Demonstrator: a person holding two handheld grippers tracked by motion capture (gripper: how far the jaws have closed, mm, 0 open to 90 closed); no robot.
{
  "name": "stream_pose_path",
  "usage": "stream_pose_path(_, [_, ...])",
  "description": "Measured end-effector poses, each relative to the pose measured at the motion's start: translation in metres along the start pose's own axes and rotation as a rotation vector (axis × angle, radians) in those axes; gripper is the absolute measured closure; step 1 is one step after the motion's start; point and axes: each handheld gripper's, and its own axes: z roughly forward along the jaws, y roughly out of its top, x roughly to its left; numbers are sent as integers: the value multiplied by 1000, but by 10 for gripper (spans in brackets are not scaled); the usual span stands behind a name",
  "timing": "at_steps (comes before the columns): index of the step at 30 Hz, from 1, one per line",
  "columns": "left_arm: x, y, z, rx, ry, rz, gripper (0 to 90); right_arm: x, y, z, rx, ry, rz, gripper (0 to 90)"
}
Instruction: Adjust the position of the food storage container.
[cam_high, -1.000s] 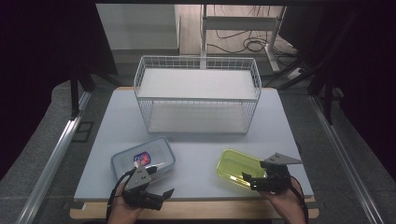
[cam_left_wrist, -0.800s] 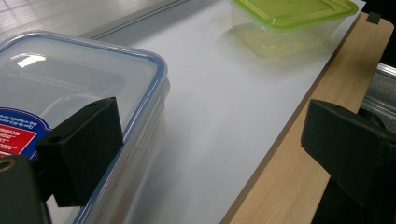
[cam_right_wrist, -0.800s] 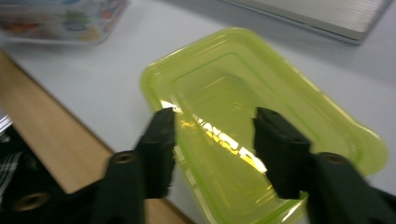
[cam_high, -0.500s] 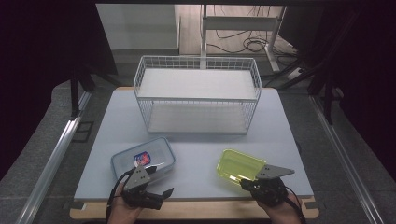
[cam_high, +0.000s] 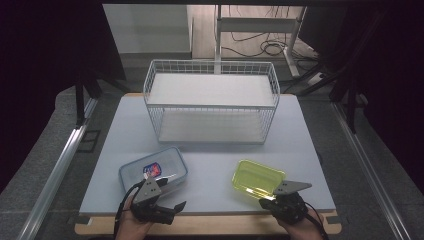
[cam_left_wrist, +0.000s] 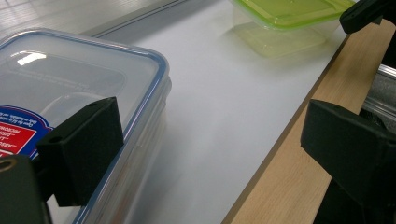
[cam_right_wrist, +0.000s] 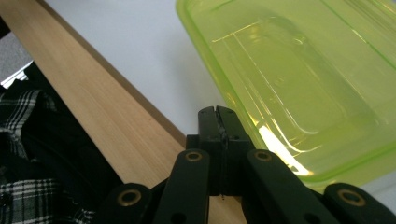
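Observation:
A clear box with a blue-rimmed lid (cam_high: 153, 170) (cam_left_wrist: 70, 79) lies at the front left of the table. My left gripper (cam_high: 170, 194) (cam_left_wrist: 215, 154) stands open at its near right corner; one jaw rests beside the box's rim and the other hangs over the wooden table edge. A yellow-green lidded box (cam_high: 257, 179) (cam_right_wrist: 303, 79) (cam_left_wrist: 285, 18) lies at the front right. My right gripper (cam_high: 263, 201) (cam_right_wrist: 218, 114) sits at that box's near edge. Its jaws have just been closing and now meet, shut, with nothing between them.
A white wire basket (cam_high: 210, 100) stands at the back middle of the pale grey table top (cam_high: 215, 155). A wooden strip (cam_high: 210, 226) runs along the front edge. A plaid sleeve (cam_right_wrist: 28, 140) shows below the right gripper.
The right gripper's jaws, wide apart a second ago, have come together, and it has drawn back a little toward the front edge. The left gripper and both boxes have not moved.

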Motion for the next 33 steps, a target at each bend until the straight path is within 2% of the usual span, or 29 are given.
stream_pose_path(3, [0,0,0,-1,0,-2,59,-4,0,-2,5,-31,-5,894])
stream_pose_path(11, [1,0,0,-3,8,-6,60,-29,-4,-6,-2,-97,56,894])
stream_pose_path(14, [2,0,0,-3,11,-9,60,-34,-4,-7,4,-94,70,894])
stream_pose_path(18, [2,0,0,-7,20,-11,60,-25,2,-8,-24,-68,64,894])
stream_pose_path(21, [3,0,0,-7,25,-12,60,-14,14,-5,-57,-85,32,894])
stream_pose_path(24, [3,0,0,-4,25,-12,60,-9,30,1,-85,-52,12,893])
stream_pose_path(28, [3,0,0,-8,28,-11,60,-4,55,20,-90,-35,-65,892])
stream_pose_path(33, [4,0,-1,-11,26,-14,60,1,81,44,-77,-16,-88,893])
